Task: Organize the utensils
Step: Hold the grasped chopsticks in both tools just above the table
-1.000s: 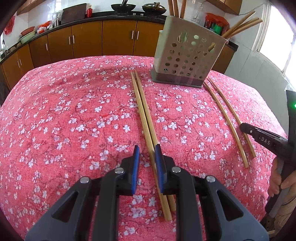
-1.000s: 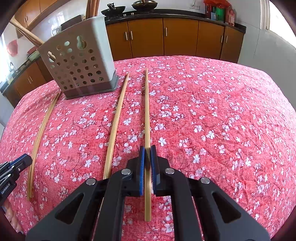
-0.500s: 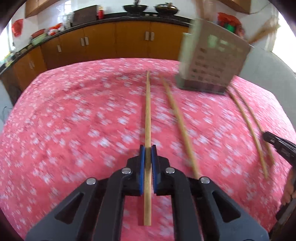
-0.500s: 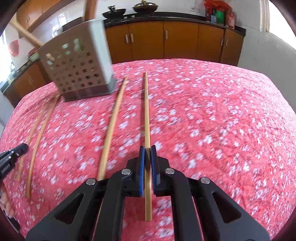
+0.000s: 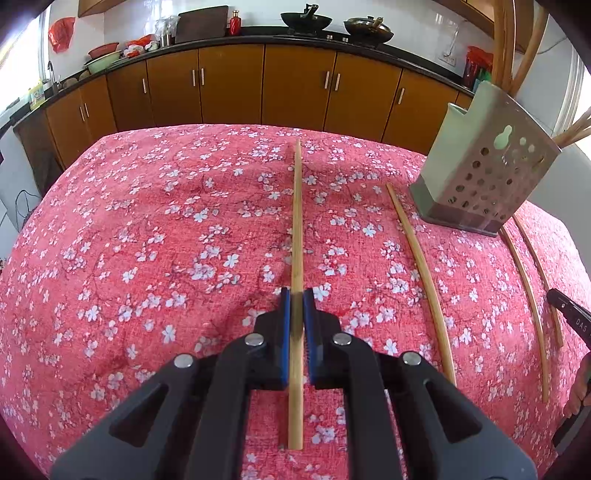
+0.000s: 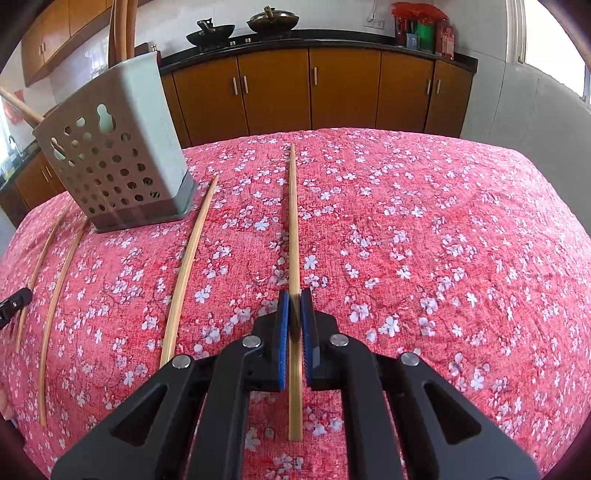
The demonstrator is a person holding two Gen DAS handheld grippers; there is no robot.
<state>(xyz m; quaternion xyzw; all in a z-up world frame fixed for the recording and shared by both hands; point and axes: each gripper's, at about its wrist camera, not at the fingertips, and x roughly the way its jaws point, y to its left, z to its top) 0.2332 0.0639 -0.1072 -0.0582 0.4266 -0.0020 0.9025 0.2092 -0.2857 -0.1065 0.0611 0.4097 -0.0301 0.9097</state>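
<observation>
My left gripper (image 5: 296, 300) is shut on a long bamboo chopstick (image 5: 296, 221) that points straight ahead over the red flowered tablecloth (image 5: 147, 240). My right gripper (image 6: 291, 301) is shut on another chopstick (image 6: 293, 221) the same way. A grey perforated utensil holder (image 5: 484, 173) stands to the right in the left wrist view and to the left in the right wrist view (image 6: 118, 158); several chopsticks stick out of its top. Loose chopsticks lie on the cloth: one (image 5: 421, 273) near the holder and two (image 5: 528, 295) beyond it.
Brown kitchen cabinets (image 5: 295, 85) run along the back under a dark counter with woks (image 5: 304, 18). The table edge falls away at the far side. The tip of the other gripper (image 5: 570, 317) shows at the right edge of the left wrist view.
My left gripper closed on one chopstick of the middle pair and swung left with it, away from the holder. My right gripper kept its hold on its chopstick and barely moved.
</observation>
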